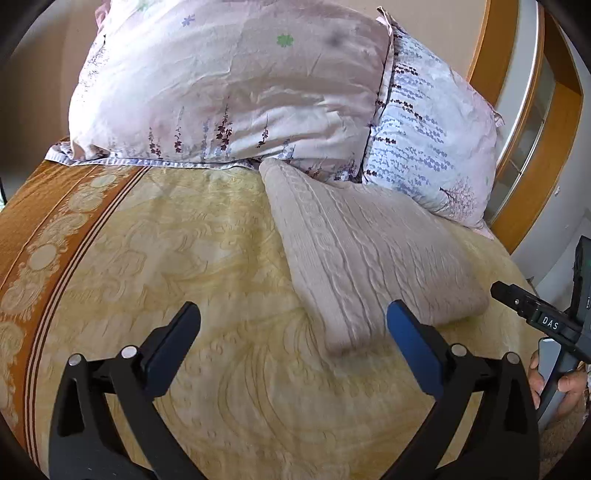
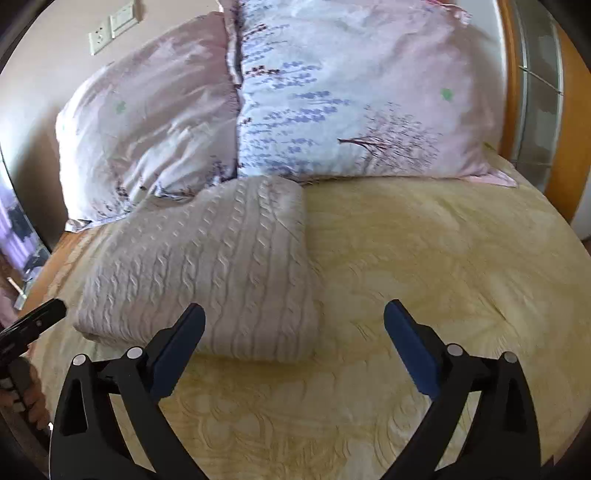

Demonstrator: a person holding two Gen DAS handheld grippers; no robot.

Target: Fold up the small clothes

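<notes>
While I held both tools above the bed [image 1: 229, 258], its cover was a pale yellow quilted spread with a raised scroll pattern, and along its left side in my left view ran an orange band [image 1: 48, 236] with cream medallions. Two floral pillows leaned at the head: a pinkish one [image 1: 229, 85] and a bluer one [image 1: 432, 136] beside it, their edges touching. Behind them stood a beige wall with a switch plate and socket [image 2: 110, 29] seen from my right tool, and a wooden frame [image 1: 517, 122] with a glass panel curved round the right side of the room.

My folded sweater [image 2: 207, 269], a light beige cable knit, lay flat on the spread as a thick oblong. Its long axis ran from the pillows toward me, the cables following that line. The far short end touched the pillows where the two met; the near end, a rounded fold, pointed at my tools.

My left gripper [image 1: 293, 321] hung over the spread with its jaws spread wide and nothing between them; the sweater's near end [image 1: 343, 332] sat just inside the right finger in that view. My right gripper [image 2: 293, 321] was likewise wide open and empty, its left finger overlapping the sweater's near edge in the picture, though I could not tell whether it touched. Each tool showed at the edge of the other's view, with my hand [image 1: 554, 384] round the handle.
</notes>
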